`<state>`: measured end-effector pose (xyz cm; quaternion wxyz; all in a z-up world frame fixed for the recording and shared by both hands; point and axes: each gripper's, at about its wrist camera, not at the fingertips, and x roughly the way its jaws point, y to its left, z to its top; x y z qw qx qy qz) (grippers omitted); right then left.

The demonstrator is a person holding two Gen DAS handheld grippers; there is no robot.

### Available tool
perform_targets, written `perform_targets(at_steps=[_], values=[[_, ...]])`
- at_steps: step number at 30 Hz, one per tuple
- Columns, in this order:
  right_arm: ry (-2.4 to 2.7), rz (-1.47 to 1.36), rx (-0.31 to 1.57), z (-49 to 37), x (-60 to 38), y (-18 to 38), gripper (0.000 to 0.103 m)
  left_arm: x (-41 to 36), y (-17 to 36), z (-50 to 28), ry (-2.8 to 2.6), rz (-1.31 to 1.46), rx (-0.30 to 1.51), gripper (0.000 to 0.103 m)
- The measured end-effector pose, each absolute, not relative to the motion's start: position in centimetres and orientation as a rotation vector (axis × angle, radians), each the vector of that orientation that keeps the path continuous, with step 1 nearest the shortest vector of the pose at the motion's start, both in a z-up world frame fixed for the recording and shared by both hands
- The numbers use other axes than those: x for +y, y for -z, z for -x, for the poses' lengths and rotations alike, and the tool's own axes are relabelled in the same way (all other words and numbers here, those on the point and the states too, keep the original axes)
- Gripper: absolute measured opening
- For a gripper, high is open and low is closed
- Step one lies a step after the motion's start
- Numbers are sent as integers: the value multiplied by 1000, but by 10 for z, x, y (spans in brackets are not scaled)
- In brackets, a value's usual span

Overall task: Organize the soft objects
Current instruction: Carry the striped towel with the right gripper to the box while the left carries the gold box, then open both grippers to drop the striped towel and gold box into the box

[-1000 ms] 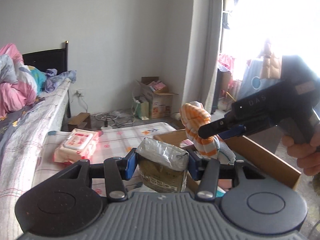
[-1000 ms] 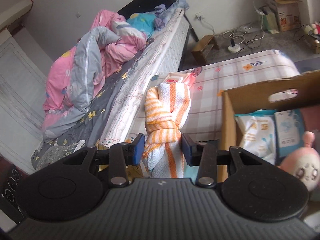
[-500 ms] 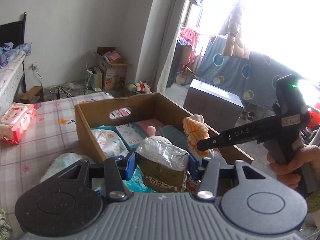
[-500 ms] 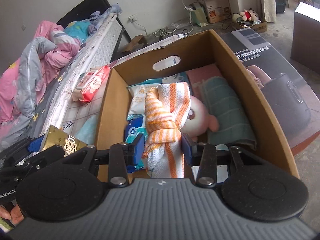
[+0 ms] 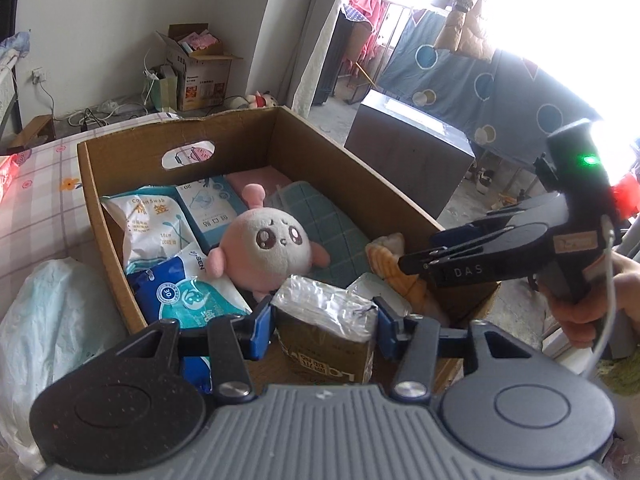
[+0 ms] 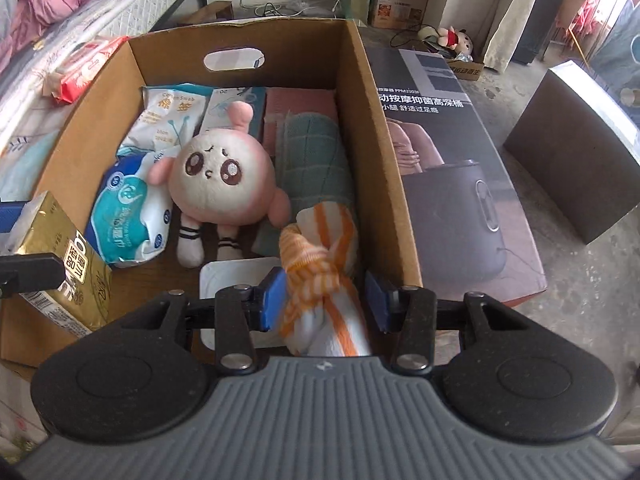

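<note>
Cardboard forms the open box [image 6: 362, 92] that takes up most of both views; it sits on a bench [image 5: 36, 216] covered with a checked, flowered cloth. Outside the box's left wall, on the cloth, lie a red-and-white wipes pack [image 6: 86, 68] near the far edge and a pale crumpled bag [image 5: 60, 320] nearer.

Along the left wall inside the box lie a cotton swab bag [image 6: 170, 110], a light blue carton [image 6: 234, 108] and a blue-and-white wipes pouch [image 6: 128, 216]. A pink plush doll [image 6: 218, 184] lies face up in the middle. Right of it, against the right wall, are a pink folded cloth [image 6: 300, 100] and a green checked towel [image 6: 316, 160]. A white lid-like piece [image 6: 236, 280] lies flat at the near wall.

The left claw [image 5: 325, 326] is clamped on a gold tissue pack [image 5: 326, 340], held above the box's near-left corner. The right claw [image 6: 324, 300] stands over the near-right corner with its jaws opening; the orange-striped knotted towel [image 6: 324, 256] sits between them, its left side at the left pad [image 6: 269, 300], a gap showing at the right one.

Bare cardboard floor shows only in front of the doll's feet; the right wall stands close beside the striped towel.
</note>
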<state>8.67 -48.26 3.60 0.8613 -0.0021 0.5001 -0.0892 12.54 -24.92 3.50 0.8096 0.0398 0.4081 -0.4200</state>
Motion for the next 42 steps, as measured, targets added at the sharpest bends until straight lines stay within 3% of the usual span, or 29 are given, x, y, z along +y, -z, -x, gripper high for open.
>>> perform_targets(at_steps=[19, 28, 36, 39, 42], values=[[170, -181, 879, -43, -495, -71, 61, -330, 33, -161, 780, -233, 1244, 54], [153, -236, 840, -36, -495, -76, 65, -319, 22, -158, 770, -200, 1192, 65], [92, -242, 820, -45, -476, -79, 64, -278, -30, -144, 776, -161, 1011, 65], [28, -254, 826, -54, -464, -78, 60, -256, -46, -140, 765, -147, 947, 65], [-45, -254, 875, -69, -446, -69, 48, -228, -60, -136, 728, -120, 899, 65]])
